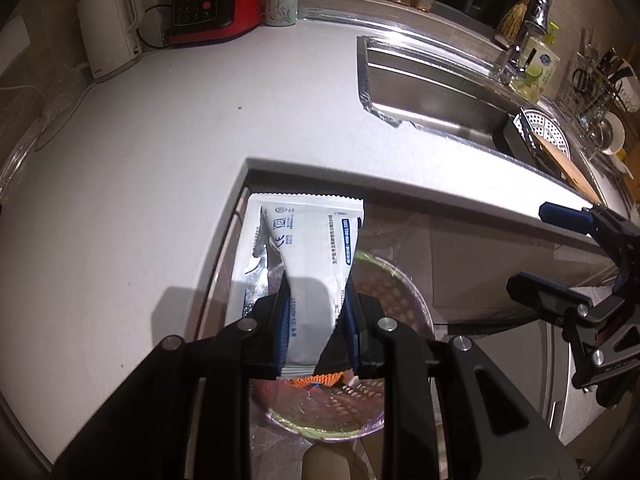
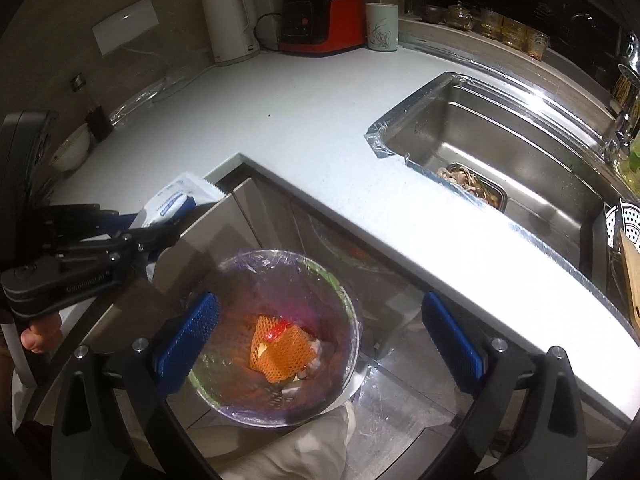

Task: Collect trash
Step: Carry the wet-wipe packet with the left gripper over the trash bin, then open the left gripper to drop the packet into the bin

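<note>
Left gripper (image 1: 316, 320) clamps white wrapper (image 1: 308, 248) above lined bin (image 2: 280, 336) (orange foam net (image 2: 280, 350) inside). Right gripper (image 2: 320, 344) jaws wide, holding nothing, over bin beside counter (image 2: 360, 152).

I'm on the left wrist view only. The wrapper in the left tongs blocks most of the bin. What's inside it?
Observer: The bin has a clear liner, and an orange foam net lies at the bottom with something red under it.
Operator: Are the right tongs carrying anything?
Observer: No. The right tongs are open wide and empty, above the bin.
Operator: Anything in the sink I can't see?
Observer: Yes, the strainer at the near edge of the sink holds food scraps.
Operator: And my wrapper?
Observer: The white wrapper sticks out of the left tongs, left of the bin, not yet over it.
</note>
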`<state>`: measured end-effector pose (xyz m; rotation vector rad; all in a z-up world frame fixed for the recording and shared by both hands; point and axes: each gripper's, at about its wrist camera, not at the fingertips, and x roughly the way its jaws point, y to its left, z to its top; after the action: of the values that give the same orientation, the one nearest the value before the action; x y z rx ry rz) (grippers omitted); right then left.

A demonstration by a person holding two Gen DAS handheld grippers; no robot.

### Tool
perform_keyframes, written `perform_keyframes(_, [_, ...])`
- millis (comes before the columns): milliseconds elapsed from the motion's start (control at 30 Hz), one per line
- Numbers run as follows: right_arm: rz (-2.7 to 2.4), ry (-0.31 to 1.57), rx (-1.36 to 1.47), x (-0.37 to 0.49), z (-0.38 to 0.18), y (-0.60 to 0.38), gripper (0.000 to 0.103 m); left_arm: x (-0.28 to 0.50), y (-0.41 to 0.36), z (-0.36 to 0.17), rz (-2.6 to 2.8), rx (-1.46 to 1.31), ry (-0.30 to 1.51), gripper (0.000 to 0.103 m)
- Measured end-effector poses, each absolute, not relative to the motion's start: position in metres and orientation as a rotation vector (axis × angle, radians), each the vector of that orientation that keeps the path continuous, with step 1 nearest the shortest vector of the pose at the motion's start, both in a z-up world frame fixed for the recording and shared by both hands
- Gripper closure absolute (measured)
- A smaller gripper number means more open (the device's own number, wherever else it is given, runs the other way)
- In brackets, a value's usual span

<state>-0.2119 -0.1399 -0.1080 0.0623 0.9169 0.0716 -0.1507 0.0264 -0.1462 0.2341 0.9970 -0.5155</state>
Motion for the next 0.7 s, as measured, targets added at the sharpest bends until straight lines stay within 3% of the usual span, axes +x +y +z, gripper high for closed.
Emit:
perform_keyframes(467, [0.004, 0.913, 0.079, -0.244, -0.112, -0.133, 0.002, -0.182, 0.012, -0.253, -0.601, 0.362, 1.187, 0.08])
perform_keyframes(700, [-0.01, 0.92, 0.073, -0.248, -0.114, -0.132, 0.002, -0.179, 0.003, -0.277, -0.614, 0.391, 1.239, 0.057])
